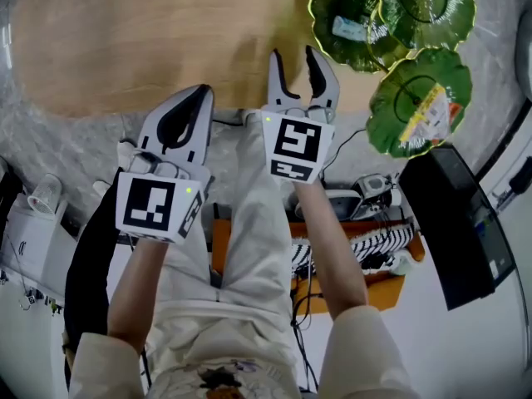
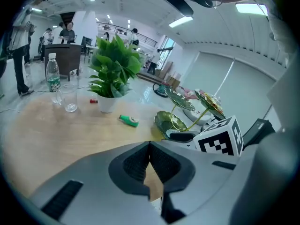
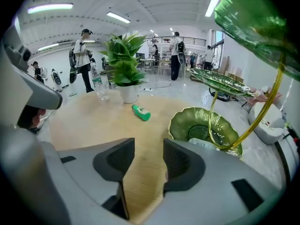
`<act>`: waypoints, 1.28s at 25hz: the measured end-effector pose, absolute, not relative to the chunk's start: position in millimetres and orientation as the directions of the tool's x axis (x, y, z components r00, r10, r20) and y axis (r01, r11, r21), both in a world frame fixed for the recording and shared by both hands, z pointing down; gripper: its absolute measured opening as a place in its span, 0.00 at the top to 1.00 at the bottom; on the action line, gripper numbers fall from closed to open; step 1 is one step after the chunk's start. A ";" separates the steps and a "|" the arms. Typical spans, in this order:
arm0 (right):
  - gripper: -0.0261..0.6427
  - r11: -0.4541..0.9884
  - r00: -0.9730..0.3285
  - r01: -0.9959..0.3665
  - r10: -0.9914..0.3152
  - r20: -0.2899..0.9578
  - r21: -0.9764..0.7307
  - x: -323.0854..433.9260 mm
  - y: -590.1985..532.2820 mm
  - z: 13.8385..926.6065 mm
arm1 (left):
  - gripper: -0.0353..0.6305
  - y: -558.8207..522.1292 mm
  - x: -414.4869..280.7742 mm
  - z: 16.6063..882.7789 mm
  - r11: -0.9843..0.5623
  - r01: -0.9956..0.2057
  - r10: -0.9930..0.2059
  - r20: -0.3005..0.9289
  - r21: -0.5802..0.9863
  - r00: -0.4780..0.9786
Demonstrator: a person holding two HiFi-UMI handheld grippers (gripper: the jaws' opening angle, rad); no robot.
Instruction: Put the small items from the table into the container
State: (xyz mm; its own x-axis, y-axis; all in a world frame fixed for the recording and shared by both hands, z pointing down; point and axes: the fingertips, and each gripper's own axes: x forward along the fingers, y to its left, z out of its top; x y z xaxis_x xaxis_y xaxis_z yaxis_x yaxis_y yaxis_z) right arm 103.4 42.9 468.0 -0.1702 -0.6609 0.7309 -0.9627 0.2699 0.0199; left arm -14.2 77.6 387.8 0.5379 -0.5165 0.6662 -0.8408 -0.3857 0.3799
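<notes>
A small green tube [image 3: 141, 112] lies on the wooden table [image 3: 89, 121] in front of a potted plant [image 3: 123, 64]; the left gripper view shows the green tube [image 2: 129, 120] too, with a tiny red item [image 2: 93, 101] by the pot. The container is a tiered green leaf-shaped dish [image 1: 420, 98]. Its lowest bowl [image 3: 187, 121] holds a pale packet [image 3: 205, 143], and another tier carries a yellow packet [image 1: 428, 110]. My right gripper [image 1: 293, 56] hovers at the table's near edge, open, nothing between its jaws [image 3: 149, 146]. My left gripper [image 1: 202, 94] is beside it, shut and empty [image 2: 150, 145].
A water bottle [image 2: 53, 76] and a glass [image 2: 70, 101] stand at the table's far left. A black box [image 1: 465, 223] sits right of the table, with cables and a power strip [image 1: 366, 248] on the floor below. People stand in the background.
</notes>
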 end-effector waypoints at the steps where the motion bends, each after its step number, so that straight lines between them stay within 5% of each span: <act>1: 0.68 0.271 -0.172 -0.962 -0.663 0.729 0.020 100.5 40.9 466.8 | 0.93 76.8 -16.9 387.5 -0.383 -0.842 -0.517 0.667 0.380 0.536; 11: 0.81 0.295 -0.183 -0.955 -0.679 0.711 0.036 79.1 15.6 463.3 | 0.93 61.0 -37.8 388.1 -0.365 -0.851 -0.534 0.664 0.378 0.524; 18: 0.81 0.298 -0.196 -0.954 -0.674 0.713 0.018 66.9 2.0 468.0 | 0.93 52.3 -49.6 383.5 -0.363 -0.850 -0.541 0.657 0.380 0.525; 32: 0.68 0.335 -0.223 -0.942 -0.650 0.726 0.011 51.7 -39.9 481.9 | 0.93 33.2 -62.9 390.9 -0.346 -0.852 -0.531 0.666 0.393 0.523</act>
State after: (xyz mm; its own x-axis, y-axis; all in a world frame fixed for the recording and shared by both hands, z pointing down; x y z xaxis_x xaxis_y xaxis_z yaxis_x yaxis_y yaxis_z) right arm 51.7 -39.9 481.9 -0.2232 -0.6504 0.7261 -0.9420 0.3355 0.0109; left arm -62.9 33.2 390.9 0.5232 -0.5312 0.6663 -0.8519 -0.3458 0.3933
